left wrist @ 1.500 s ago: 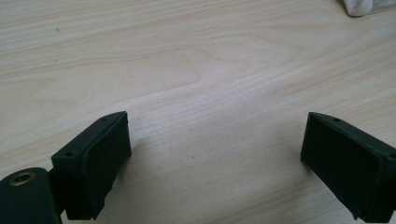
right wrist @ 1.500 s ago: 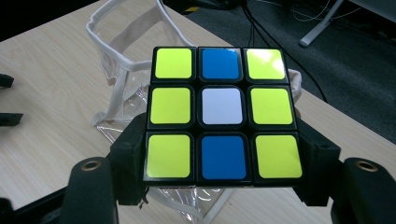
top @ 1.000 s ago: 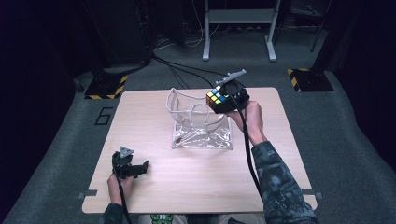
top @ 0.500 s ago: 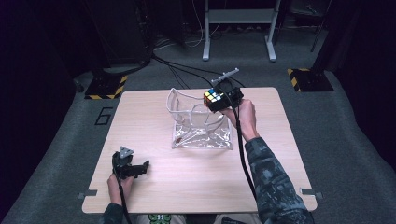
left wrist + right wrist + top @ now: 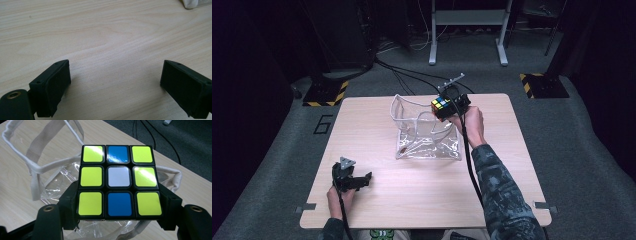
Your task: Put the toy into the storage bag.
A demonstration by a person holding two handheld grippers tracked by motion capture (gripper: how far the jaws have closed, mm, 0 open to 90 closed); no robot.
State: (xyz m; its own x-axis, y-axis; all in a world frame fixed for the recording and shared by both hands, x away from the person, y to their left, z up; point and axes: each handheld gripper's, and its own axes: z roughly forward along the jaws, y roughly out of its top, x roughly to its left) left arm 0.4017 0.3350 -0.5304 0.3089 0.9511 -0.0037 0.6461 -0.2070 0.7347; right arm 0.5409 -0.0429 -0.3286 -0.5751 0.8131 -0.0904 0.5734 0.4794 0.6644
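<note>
The wooden counter (image 5: 422,200) carries a clear plastic bag (image 5: 427,135) with white straps near its middle, mouth gaping; nothing lies between the bag and the puzzle cube (image 5: 441,106). The right claw (image 5: 447,107) grips that cube above the bag's far rim; the left claw (image 5: 354,181) rests released on the counter's near-left part, well apart.

My right gripper (image 5: 117,220) pinches a black cube (image 5: 117,181) faced yellow, blue and white. Under it I see a clear, white-trimmed bag (image 5: 45,167) on pale wood.

Cube (image 5: 440,106) above bag (image 5: 424,135), mid-tabletop (image 5: 512,170).
Right claw (image 5: 446,108) holds the cube over the bag's far right rim; left claw (image 5: 362,179) rests at the near left, well apart.
</note>
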